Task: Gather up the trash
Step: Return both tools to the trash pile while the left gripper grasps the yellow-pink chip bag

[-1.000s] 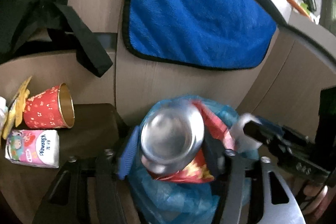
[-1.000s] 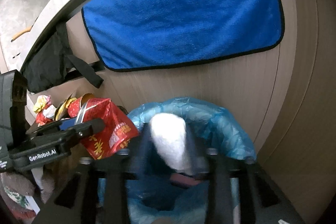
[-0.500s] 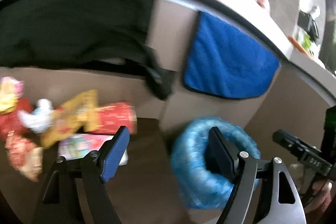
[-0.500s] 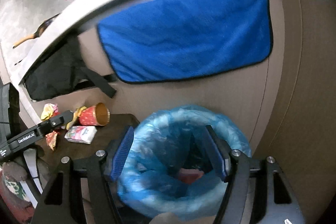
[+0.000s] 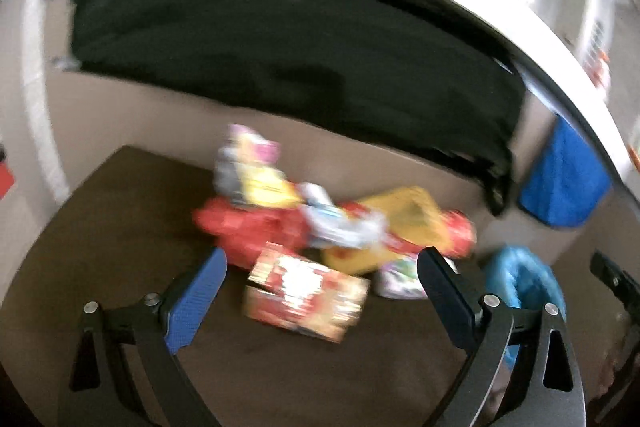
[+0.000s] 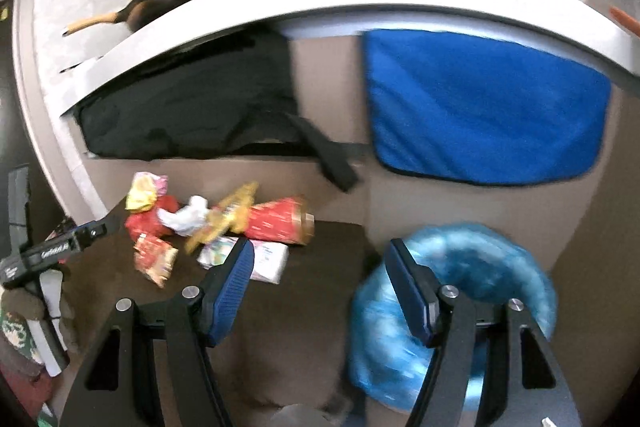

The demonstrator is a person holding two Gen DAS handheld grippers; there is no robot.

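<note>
Left hand-held gripper (image 5: 322, 287) is spread wide w/ nothing between its fingers, above the dark brown counter (image 5: 100, 227). A red patterned box (image 5: 306, 291), blurred, lies at center of the left wrist view, in front of the trash pile (image 5: 332, 223). Right hand-held gripper (image 6: 320, 271) is also wide and empty. In the right wrist view the red paper cup (image 6: 278, 221) lies on its side at center left, touching the Kleenex tissue pack (image 6: 260, 259). The blue-lined trash bin (image 6: 480, 267) is at lower right, beside the counter, below a blue towel (image 6: 484, 111).

One blue-lined bin (image 6: 460, 291), one blue cloth (image 6: 484, 107), one tissue pack (image 6: 266, 261), one red paper cup (image 6: 280, 221).
</note>
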